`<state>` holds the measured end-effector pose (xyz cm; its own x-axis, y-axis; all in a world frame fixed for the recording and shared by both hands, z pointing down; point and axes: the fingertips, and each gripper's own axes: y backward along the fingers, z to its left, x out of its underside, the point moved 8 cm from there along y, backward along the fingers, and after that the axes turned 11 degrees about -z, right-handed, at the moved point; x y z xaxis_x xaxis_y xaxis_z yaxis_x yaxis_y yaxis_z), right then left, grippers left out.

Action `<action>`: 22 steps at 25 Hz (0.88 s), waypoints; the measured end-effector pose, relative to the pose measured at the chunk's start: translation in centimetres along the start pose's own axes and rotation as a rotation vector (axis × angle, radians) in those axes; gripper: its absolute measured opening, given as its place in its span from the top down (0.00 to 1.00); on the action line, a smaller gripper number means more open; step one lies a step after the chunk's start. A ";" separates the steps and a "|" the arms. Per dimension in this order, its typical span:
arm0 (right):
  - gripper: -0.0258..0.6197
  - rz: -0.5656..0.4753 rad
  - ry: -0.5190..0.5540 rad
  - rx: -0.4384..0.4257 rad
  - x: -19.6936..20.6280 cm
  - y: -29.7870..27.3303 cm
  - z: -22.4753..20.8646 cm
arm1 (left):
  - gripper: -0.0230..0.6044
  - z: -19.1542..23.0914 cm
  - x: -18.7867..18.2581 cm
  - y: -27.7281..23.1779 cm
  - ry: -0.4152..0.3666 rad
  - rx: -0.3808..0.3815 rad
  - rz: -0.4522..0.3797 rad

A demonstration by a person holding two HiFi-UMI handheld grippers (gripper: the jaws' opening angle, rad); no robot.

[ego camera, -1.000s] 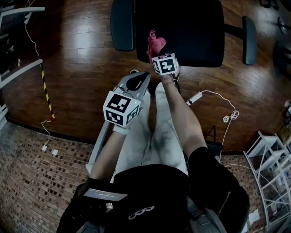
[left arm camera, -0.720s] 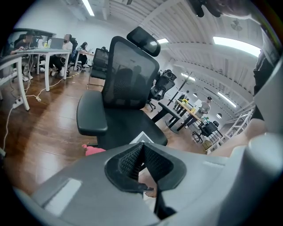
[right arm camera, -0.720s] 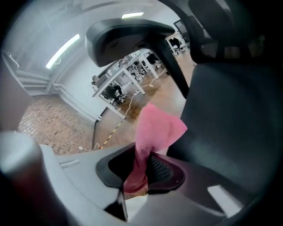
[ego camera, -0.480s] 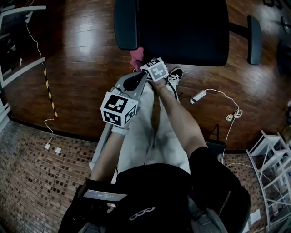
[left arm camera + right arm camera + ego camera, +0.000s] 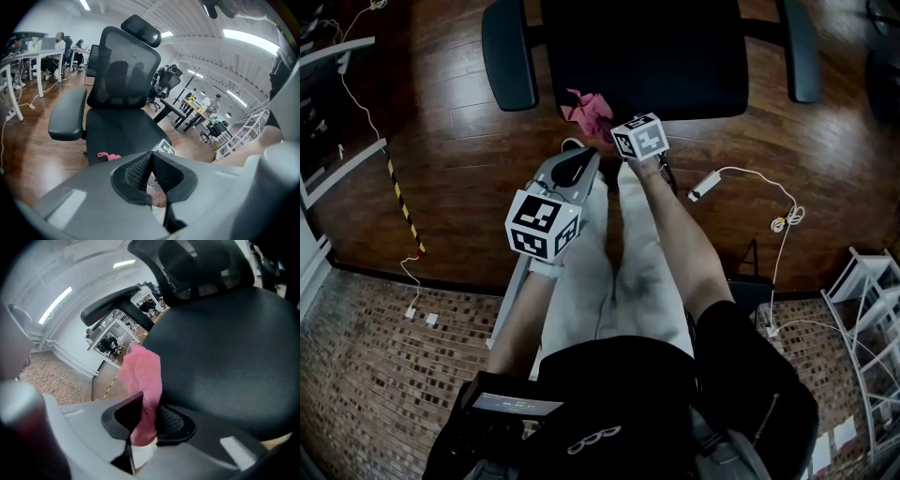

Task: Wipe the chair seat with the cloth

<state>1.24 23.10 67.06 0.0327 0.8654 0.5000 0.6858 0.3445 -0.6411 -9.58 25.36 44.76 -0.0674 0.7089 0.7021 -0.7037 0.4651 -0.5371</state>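
The fingers of the right gripper (image 5: 146, 420) are closed on a pink cloth (image 5: 143, 376), which is pinched between the pads near its lower end. Above the fingertips the cloth rises as a crumpled fold. Just beyond the fold, the black chair seat (image 5: 225, 348) of an office chair is seen, and the cloth is held at the seat's front edge. Whether cloth and seat are touching cannot be told. In the head view the cloth is found at the front left corner of the seat, just ahead of this gripper's marker cube (image 5: 639, 136).

The fingers of the left gripper (image 5: 151, 158) are pressed together, pad against pad, and nothing is held between them. This gripper is held back from the chair and nearer the person than the right one. Past its fingertips the right gripper's cube and the pink cloth are seen in front of the seat. Farther out, the mesh backrest (image 5: 124, 77) is seen upright, with a headrest (image 5: 140, 29) on top. A padded armrest (image 5: 68, 115) is found to the left of the fingers.

Below both grippers, the person's light trousers (image 5: 628, 272) are seen, and around the chair a dark wooden floor (image 5: 459, 141) is laid. To the right of the right gripper's fingers, a white cable (image 5: 750, 192) is trailed across the boards. Well to the left of the left gripper's fingers, a yellow-and-black striped strip (image 5: 401, 202) is seen on the floor. Nearer the person, the boards are met by brick-patterned flooring (image 5: 375, 356).
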 end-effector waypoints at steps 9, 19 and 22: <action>0.86 -0.066 -0.073 0.129 1.7 7.8 -8.0 | 0.98 -3.9 -0.4 -4.2 -0.039 0.054 0.031; 0.86 -0.180 -0.134 0.302 1.7 16.9 -16.4 | 0.98 -7.3 -0.3 -7.3 -0.074 0.095 0.063; 0.86 -0.198 -0.137 0.369 2.0 19.7 -18.4 | 0.98 -8.2 -0.1 -7.8 -0.082 0.106 0.065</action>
<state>28.19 24.89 66.15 -0.1870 0.8015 0.5680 0.3627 0.5937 -0.7183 1.67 25.98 45.00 -0.1699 0.6882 0.7053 -0.7665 0.3575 -0.5335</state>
